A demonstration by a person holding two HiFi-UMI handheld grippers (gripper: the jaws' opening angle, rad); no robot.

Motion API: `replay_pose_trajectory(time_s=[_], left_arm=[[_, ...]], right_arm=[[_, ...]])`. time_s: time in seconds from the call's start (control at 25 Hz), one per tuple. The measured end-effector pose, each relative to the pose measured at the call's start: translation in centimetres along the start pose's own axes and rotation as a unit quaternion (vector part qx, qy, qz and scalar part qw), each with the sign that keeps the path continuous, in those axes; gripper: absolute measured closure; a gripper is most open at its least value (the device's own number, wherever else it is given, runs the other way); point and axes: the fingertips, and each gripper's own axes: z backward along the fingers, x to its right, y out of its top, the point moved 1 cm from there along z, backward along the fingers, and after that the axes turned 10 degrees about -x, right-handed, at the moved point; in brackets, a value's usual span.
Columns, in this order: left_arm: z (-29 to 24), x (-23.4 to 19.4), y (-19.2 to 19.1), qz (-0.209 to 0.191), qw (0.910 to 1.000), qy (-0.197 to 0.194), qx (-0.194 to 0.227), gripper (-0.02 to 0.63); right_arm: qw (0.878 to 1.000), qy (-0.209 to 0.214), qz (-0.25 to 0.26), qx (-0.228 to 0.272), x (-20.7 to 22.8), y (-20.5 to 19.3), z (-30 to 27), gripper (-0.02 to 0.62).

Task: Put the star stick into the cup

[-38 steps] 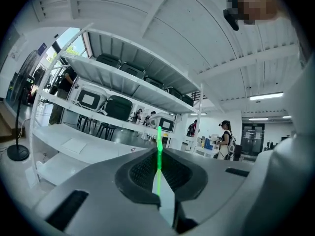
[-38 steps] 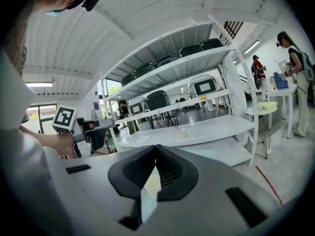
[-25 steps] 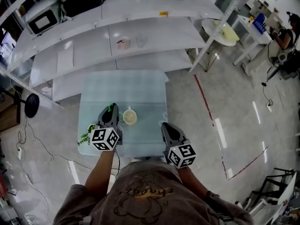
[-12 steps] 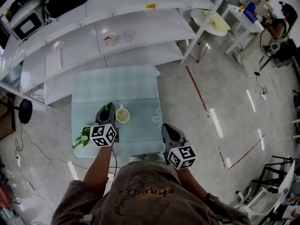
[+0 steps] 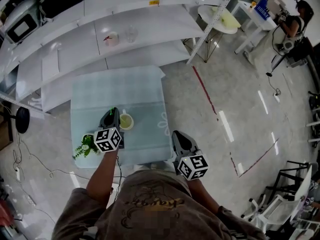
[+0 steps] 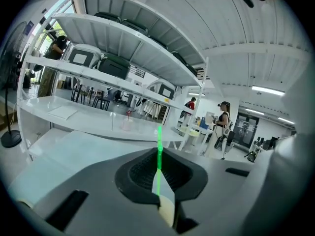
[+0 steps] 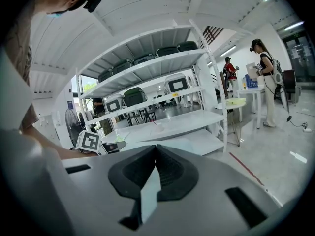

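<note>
Starting at the left: a small leafy sprig [image 5: 84, 146] lies at the near left corner of the pale tabletop [image 5: 135, 91], just beside the marker cube of the left tongs [image 5: 111, 118]. The left tongs are pinched narrow on the star stick [image 6: 159, 149]. The green stick stands roughly upright from between the pads, its top above the tongs. The star end can't be made out.

The stick is outside the cup [image 5: 126, 121]. The cup sits on the near part of the tabletop, just right of the left tongs' tip, opening up, pale yellow inside. Can't tell if the tongs touch the cup.

The right tongs [image 5: 178, 137] hang just off the near right corner of the tabletop, well apart from the cup. Their pads are pressed together with nothing between them.

On the far side, a white shelf [image 5: 145, 31] behind the tabletop carries a small pinkish pot [image 5: 111, 38] and a clear glass [image 5: 131, 34] side by side. Right of the tabletop there is a red line [image 5: 205, 91] on the floor. Far right are a round table [image 5: 220, 18] and a person [image 5: 291, 25] by a white desk.
</note>
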Motion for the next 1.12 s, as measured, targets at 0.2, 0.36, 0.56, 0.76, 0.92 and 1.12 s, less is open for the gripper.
replay_pose_trajectory(time_s=[0.2,0.36,0.56,0.76,0.92,1.12], left_arm=[[-0.8,-0.2,-0.8,0.002,0.9999,-0.002,-0.015,0.575],[-1.4,-0.4,-0.9,0.014,0.9998,-0.005,-0.016,0.575],[-2.4,-0.6,-0.9,0.017,0.9996,-0.01,-0.021,0.574],[-3.6,-1.1,-0.8,0.033,0.9989,-0.019,-0.027,0.574],[-4.3,-2.0,-1.3,0.051,0.9979,-0.018,-0.036,0.574],[-5.3,-2.1,-1.8,0.057,0.997,-0.02,-0.049,0.574]], right_arm=[[1.0,-0.006,-0.003,0.0,0.3,-0.1,0.1,0.592],[1.0,-0.01,-0.005,0.0,0.6,-0.1,0.1,0.592],[1.0,-0.014,-0.006,-0.003,1.0,-0.1,0.1,0.592],[1.0,-0.019,-0.005,-0.001,1.2,0.2,-0.1,0.592],[1.0,-0.023,-0.007,-0.002,1.4,0.1,-0.2,0.592],[1.0,-0.027,-0.008,-0.002,1.7,0.3,-0.3,0.592]])
